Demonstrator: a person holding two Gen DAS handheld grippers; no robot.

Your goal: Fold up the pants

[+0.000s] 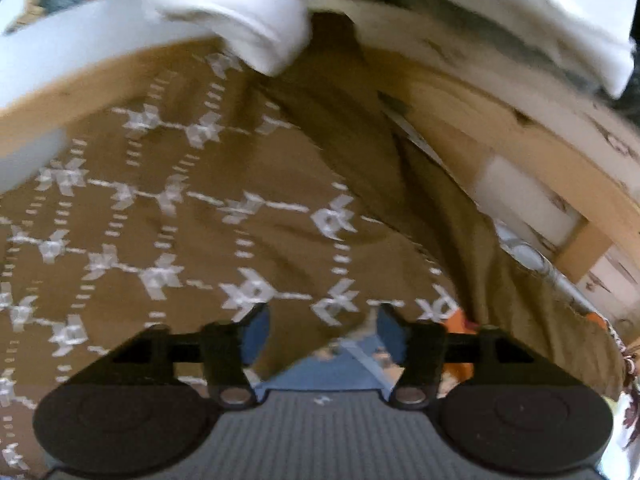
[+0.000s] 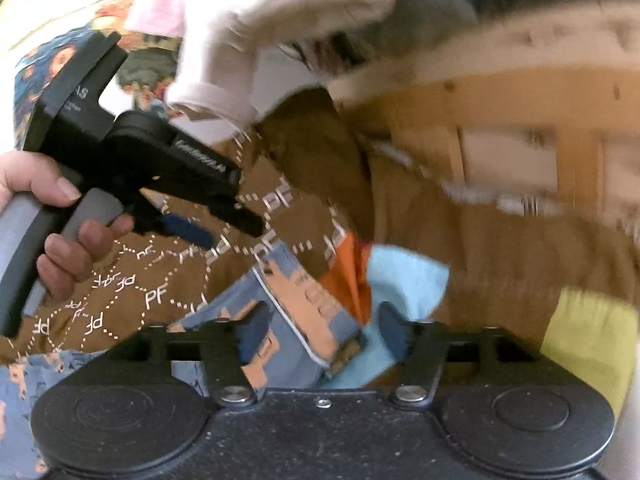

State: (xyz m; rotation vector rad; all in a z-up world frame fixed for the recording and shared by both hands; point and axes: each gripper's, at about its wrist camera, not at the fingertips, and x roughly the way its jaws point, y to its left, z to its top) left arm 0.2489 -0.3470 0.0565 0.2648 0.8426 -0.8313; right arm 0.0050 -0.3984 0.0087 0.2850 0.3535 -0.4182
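The brown patterned pants (image 1: 224, 208) fill most of the left wrist view, spread and rumpled across the centre, with a plain brown fold running down toward the lower right. The left hand-held gripper (image 1: 322, 334) hangs just over the cloth with its jaws apart and nothing between them, so it is released. In the right wrist view the pants (image 2: 160, 292) lie from lower left to centre, and the left hand-held gripper (image 2: 224, 220) shows at left, its tips at the fabric. The right hand-held gripper (image 2: 320, 330) is also released, jaws spread above a blue and orange printed cloth (image 2: 296, 308) beside a light blue cloth (image 2: 408, 280). I judge this the grasping step before a fold; next each tool must close on a pants edge, avoiding the other garments
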